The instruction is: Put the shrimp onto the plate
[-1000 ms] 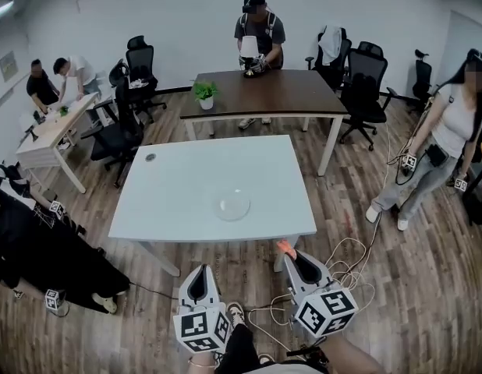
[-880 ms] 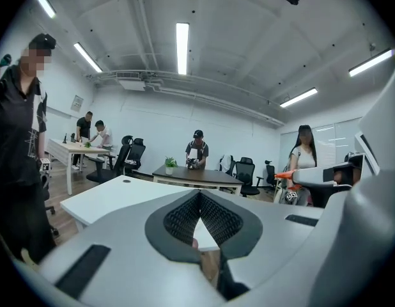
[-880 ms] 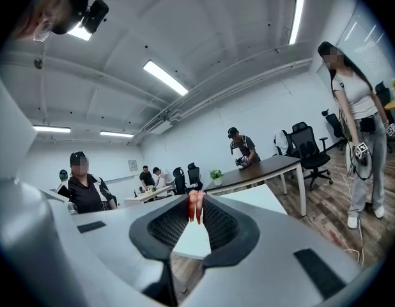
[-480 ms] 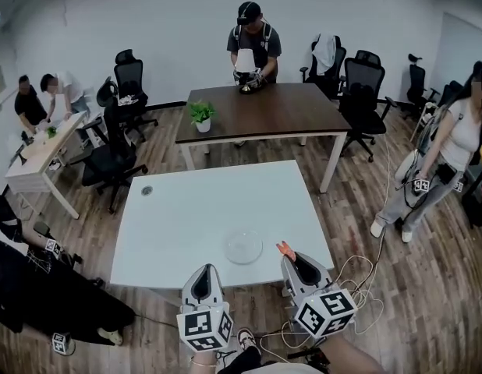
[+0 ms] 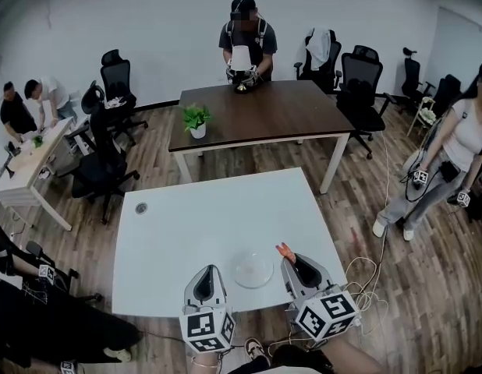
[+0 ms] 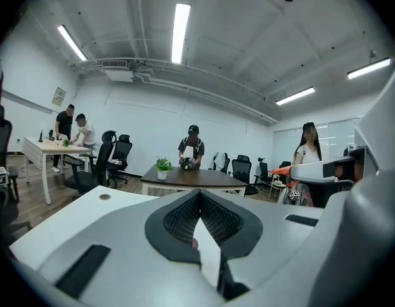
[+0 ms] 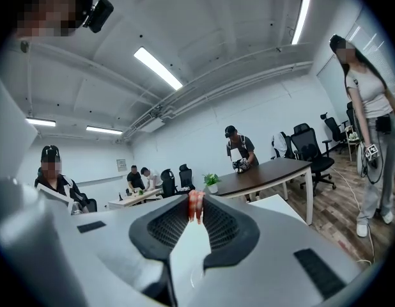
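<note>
right gripper [image 5: 291, 260]: my fingers are clamped on the shrimp [image 5: 285, 250]. In the right gripper view the orange-pink piece [image 7: 195, 204] sits pinched right at the tips [image 7: 196, 217] and pokes out past them.
left gripper [image 5: 205, 273]: fingers closed up, tips meeting, nothing between them in the left gripper view [image 6: 199, 197].
shrimp position: off the plate, in my right jaws, over the near right part of the white table [image 5: 202, 224], just beside the plate's right edge. Can't tell how high above the tabletop.
plate [image 5: 253, 271]: clear glass, flat on the white table near its front edge, between my two grippers in the head view.
gripper layout: both at the table's near edge, pointing away from me, left one just left of the plate, right one just right of it. Apart from each other, neither touching the plate.
background: dark table [image 5: 272, 111] beyond the white one, with a potted plant [image 5: 196, 119] on its left end and a person [image 5: 245, 41] standing behind it.
floor: cables [image 5: 367, 275] lie to the right of the white table.
</note>
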